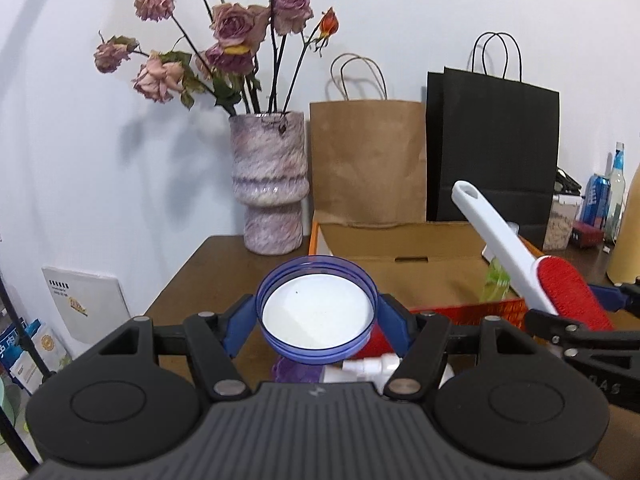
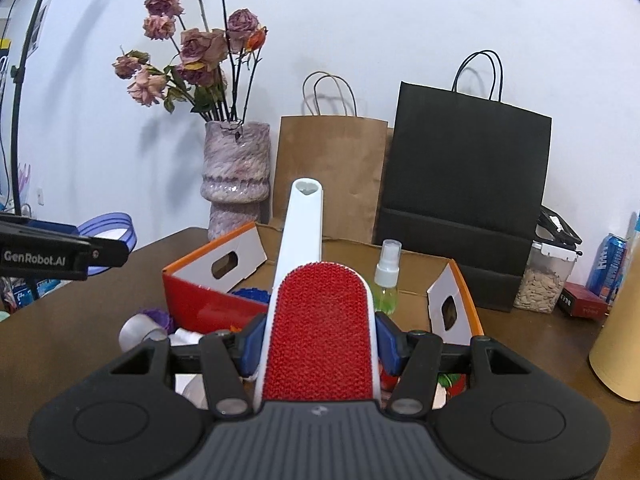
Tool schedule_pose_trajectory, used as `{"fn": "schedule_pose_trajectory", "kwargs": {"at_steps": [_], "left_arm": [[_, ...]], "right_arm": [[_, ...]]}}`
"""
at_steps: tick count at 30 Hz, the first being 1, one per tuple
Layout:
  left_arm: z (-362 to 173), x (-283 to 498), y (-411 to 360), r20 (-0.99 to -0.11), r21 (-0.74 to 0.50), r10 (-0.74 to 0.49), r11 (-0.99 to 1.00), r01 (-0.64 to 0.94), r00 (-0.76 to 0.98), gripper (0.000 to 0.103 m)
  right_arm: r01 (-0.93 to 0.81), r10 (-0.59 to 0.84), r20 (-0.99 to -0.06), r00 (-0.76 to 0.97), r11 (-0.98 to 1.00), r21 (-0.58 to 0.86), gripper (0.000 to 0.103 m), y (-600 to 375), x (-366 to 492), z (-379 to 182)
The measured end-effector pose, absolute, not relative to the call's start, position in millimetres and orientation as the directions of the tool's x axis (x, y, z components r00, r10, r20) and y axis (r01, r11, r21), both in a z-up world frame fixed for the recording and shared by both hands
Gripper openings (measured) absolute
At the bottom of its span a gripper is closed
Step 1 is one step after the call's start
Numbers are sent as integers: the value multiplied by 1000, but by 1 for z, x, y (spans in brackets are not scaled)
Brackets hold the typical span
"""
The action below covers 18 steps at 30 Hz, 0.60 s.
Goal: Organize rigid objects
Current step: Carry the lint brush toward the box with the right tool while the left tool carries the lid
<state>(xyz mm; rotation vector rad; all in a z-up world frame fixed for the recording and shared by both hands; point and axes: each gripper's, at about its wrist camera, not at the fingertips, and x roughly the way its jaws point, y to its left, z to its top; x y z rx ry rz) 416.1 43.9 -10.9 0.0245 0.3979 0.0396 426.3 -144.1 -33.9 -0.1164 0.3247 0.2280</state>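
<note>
Above the counter (image 2: 100,312), left tool (image 1: 316,308) is clamped on a blue lid (image 1: 316,308); right tool (image 2: 320,328) is clamped on a red lint brush (image 2: 320,320). Advice: keep both level, lower inside the walls. Open cardboard box (image 2: 452,296) holds a green spray bottle (image 2: 387,280); other contents unclear.

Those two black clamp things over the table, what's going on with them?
A person is tidying loose items with a hand-held gripper in each hand. The left gripper is clamped on a blue lid with a white inside, held above the brown table. The right gripper grips a lint brush by its red head, white handle pointing forward. Both hover near an open cardboard box, where a small green spray bottle already stands. Neither item has been set down yet.
</note>
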Motion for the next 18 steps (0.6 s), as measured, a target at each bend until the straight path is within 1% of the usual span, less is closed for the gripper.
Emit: {"fn": "schedule_pose_trajectory", "kwargs": {"at_steps": [8, 18], "left_arm": [[-7, 440, 31, -370, 28, 47, 999, -40, 928, 68], [-8, 475, 19, -366, 32, 60, 998, -52, 929, 68]], "right_arm": [[-244, 214, -303, 929, 968, -65, 55, -141, 453, -25], [-270, 237, -323, 916, 961, -62, 55, -131, 491, -25]]}}
